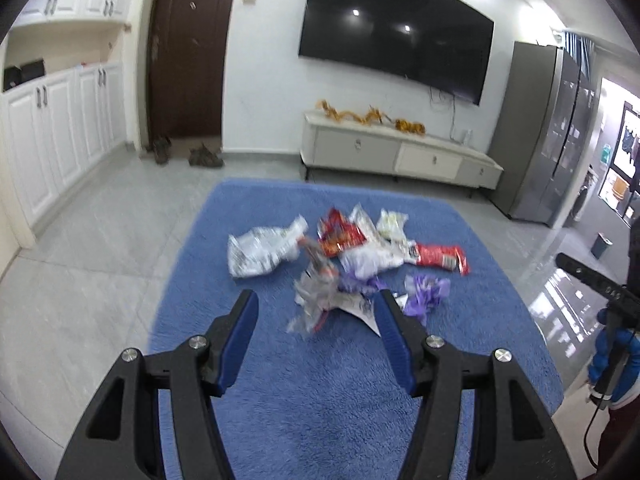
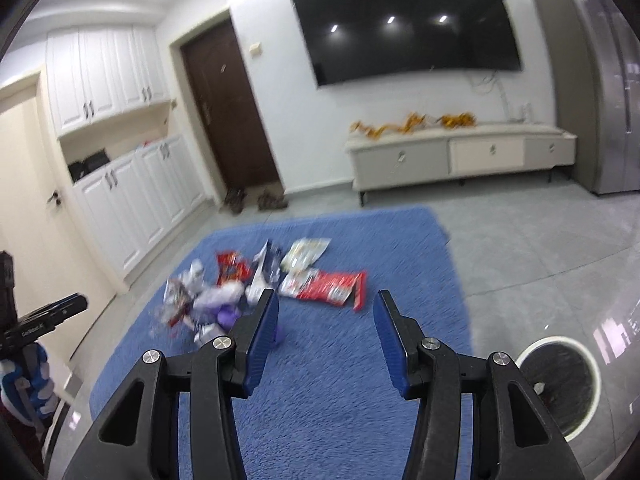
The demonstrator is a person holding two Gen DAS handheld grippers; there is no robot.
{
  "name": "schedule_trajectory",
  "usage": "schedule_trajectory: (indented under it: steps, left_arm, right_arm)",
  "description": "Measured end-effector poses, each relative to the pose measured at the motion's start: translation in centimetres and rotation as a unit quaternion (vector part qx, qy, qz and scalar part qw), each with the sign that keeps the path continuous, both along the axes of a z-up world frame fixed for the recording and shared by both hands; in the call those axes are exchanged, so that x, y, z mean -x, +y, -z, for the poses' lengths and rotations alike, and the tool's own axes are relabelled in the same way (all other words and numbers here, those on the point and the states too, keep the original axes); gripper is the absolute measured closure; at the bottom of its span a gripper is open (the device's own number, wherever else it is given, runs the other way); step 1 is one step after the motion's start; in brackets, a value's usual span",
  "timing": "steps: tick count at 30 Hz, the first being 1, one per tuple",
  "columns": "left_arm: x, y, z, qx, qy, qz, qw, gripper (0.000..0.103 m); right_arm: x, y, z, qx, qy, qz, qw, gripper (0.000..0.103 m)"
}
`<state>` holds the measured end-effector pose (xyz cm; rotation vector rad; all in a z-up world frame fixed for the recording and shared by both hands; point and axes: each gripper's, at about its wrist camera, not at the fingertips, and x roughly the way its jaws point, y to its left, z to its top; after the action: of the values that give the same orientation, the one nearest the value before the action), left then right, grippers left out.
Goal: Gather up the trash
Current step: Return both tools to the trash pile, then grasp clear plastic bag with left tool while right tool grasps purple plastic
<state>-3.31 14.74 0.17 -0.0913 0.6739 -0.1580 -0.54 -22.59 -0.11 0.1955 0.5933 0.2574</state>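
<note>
A pile of trash lies on the blue rug (image 1: 320,400): a silver wrapper (image 1: 260,252), a red-orange snack bag (image 1: 338,234), a red wrapper (image 1: 440,258), crumpled purple plastic (image 1: 426,294) and clear crumpled plastic (image 1: 316,308). My left gripper (image 1: 316,298) hovers open just short of the clear plastic, nothing between its fingers. My right gripper (image 2: 326,295) is open and empty above the rug (image 2: 340,380), with the red wrapper (image 2: 332,286) just beyond it and the purple plastic (image 2: 226,316) to its left.
A round bin (image 2: 560,339) with a white rim and dark liner stands on the tiles at my right. A low TV cabinet (image 1: 400,152), a fridge (image 1: 552,140) and white cupboards (image 1: 60,128) line the walls. Shoes (image 1: 204,156) lie by the door.
</note>
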Motion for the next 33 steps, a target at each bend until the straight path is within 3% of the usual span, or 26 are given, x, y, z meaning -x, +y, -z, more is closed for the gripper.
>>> schedule_trajectory:
  steps: [9, 16, 19, 23, 26, 33]
  left_arm:
    - [-7.2, -0.9, 5.9, 0.023, 0.072, 0.026, 0.9968, 0.045]
    - [-9.7, -0.1, 8.3, 0.05, 0.092, 0.017, 0.9943, 0.046]
    - [-10.2, 0.2, 8.8, 0.062, 0.098, 0.019, 0.9931, 0.055]
    - [-10.1, -0.1, 9.3, 0.069, 0.109, 0.028, 0.9912, 0.076]
    - [-9.5, -0.3, 9.4, 0.073, 0.108, 0.034, 0.9909, 0.093]
    - [-7.7, -0.6, 8.3, 0.074, 0.084, 0.037, 0.993, 0.1]
  right_arm:
    - [-6.1, 5.5, 5.8, -0.005, 0.09, -0.082, 0.993, 0.053]
    - [-10.2, 8.6, 8.4, -0.019, 0.134, -0.115, 0.984, 0.053]
    - [-11.5, 10.0, 9.1, -0.016, 0.143, -0.123, 0.982, 0.05]
    - [-13.0, 11.3, 10.3, -0.009, 0.159, -0.13, 0.979, 0.05]
    - [-13.3, 11.7, 11.4, -0.009, 0.175, -0.131, 0.976, 0.059]
    - [-12.0, 11.1, 11.1, -0.027, 0.16, -0.135, 0.978, 0.07]
